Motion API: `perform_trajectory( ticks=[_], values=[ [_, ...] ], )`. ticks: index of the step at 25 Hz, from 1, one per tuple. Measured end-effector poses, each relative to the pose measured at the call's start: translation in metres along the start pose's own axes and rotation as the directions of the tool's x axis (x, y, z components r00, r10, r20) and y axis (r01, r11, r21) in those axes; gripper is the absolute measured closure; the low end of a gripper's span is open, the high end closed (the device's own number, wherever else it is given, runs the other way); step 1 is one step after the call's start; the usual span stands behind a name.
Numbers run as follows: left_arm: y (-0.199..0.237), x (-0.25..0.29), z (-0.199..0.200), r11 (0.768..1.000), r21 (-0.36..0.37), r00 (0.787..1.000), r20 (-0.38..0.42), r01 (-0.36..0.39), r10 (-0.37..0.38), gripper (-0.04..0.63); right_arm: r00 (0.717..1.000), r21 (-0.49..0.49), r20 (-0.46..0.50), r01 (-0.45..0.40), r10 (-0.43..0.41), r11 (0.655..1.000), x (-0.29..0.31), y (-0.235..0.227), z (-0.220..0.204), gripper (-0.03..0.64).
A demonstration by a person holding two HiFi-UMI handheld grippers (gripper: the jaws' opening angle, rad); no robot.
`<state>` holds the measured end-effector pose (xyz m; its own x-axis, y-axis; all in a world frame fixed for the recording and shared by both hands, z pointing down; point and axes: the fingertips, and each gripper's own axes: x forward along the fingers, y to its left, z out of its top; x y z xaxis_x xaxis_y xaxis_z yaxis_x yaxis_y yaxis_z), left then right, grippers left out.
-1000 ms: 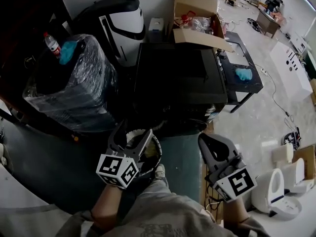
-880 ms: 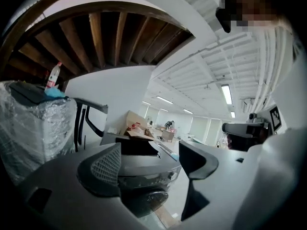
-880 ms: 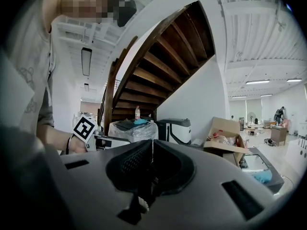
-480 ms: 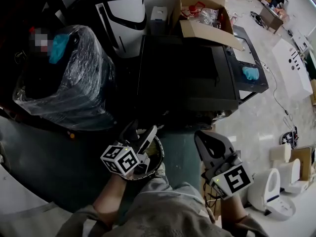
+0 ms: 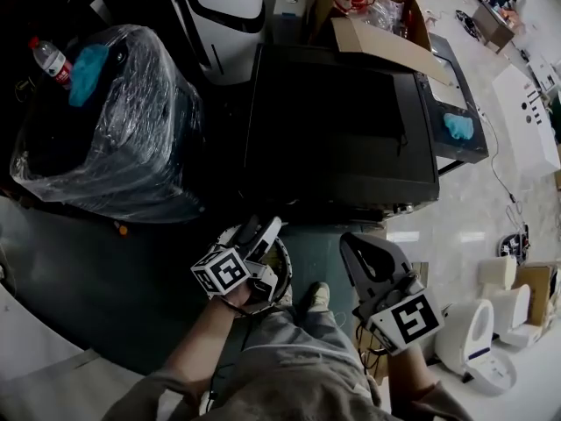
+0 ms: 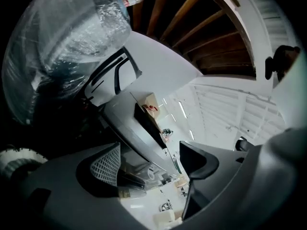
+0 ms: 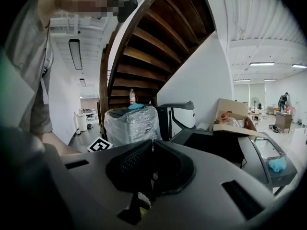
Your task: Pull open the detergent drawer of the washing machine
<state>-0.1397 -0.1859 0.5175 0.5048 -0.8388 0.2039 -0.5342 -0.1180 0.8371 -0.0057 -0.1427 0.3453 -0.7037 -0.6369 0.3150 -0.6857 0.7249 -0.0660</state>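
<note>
Two hand-held grippers: both hung low before the dark washing machine (image 5: 337,121), and neither touched it.
Left hand-held gripper (image 5: 260,228): released, with the jaws wide apart and nothing between them; only the machine's edge showed beyond the gap.
Right hand-held gripper (image 5: 352,240): clenched, with the pads pressed together on nothing.
Machine's position: ahead of both tips, with its flat top facing up and its front face turned toward the person, steeply foreshortened.
Detergent drawer: not made out in any view. It was judged to sit in the upper band of that front face, with its long side running level along the front edge.
Key relation: the left tips lay just short of the front-left corner, while the right tips lay a little farther back, under the middle-right of the front edge.
Nearer hand: the left, by judgement, and the one ready to take hold.
Coming move: probably a reach forward to the drawer lip, a closing of the jaws, then a straight draw back toward the person.
Neighbours: a plastic-wrapped appliance (image 5: 105,121) stood beside the machine's left, and a cardboard box (image 5: 386,24) sat behind it.
</note>
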Motion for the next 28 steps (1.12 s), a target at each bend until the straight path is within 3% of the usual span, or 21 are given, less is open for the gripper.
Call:
perform_trajectory(
  ticks=[8, 14, 28],
  values=[
    [0.052, 0.034, -0.016, 0.991, -0.133, 0.999, 0.049, 0.009, -0.002, 0.193, 0.999, 0.041, -0.028, -0.032, 0.033, 0.999, 0.034, -0.018, -0.031, 0.581],
    [0.088, 0.050, -0.023, 0.968, -0.246, 0.991, 0.130, 0.047, -0.015, 0.179, 0.998, 0.063, -0.035, -0.050, 0.052, 0.997, 0.057, -0.031, -0.050, 0.581],
    [0.098, 0.074, -0.037, 0.923, -0.345, 0.976, 0.186, 0.170, -0.111, 0.172, 0.992, 0.099, -0.066, -0.103, 0.110, 0.990, 0.087, -0.036, -0.086, 0.581]
  ],
)
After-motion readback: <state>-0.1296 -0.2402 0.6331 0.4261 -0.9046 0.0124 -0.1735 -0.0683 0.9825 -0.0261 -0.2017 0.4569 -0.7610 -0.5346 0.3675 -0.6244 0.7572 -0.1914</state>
